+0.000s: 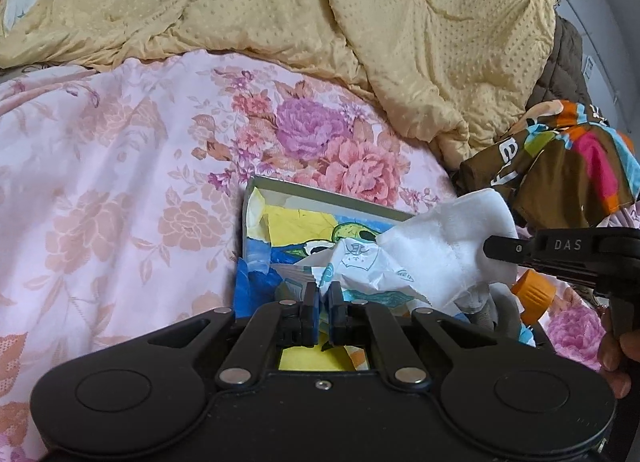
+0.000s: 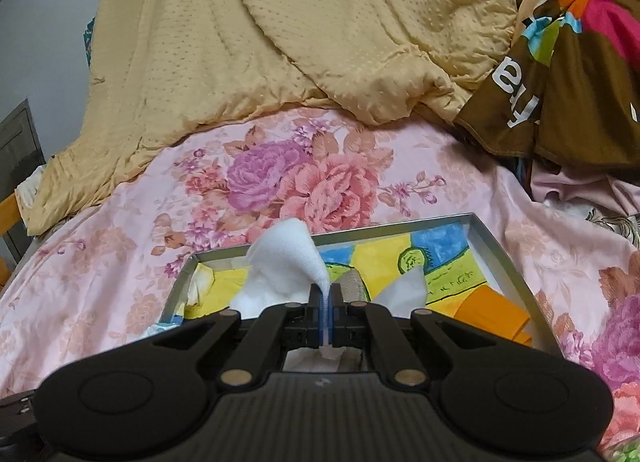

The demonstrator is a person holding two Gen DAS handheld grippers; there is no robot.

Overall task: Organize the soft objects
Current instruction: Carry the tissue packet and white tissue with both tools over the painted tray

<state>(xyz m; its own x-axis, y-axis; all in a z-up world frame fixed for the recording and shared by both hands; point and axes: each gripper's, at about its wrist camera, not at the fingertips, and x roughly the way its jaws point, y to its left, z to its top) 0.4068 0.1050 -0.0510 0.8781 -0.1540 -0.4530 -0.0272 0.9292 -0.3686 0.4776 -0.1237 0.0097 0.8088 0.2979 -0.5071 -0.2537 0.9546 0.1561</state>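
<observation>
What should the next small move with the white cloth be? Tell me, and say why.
Probably lower the white cloth into the shallow box and then let go. The right gripper is shut on it, the left gripper pinches a printed white piece beside it, and the cloth hangs just over the box on the floral sheet.
</observation>
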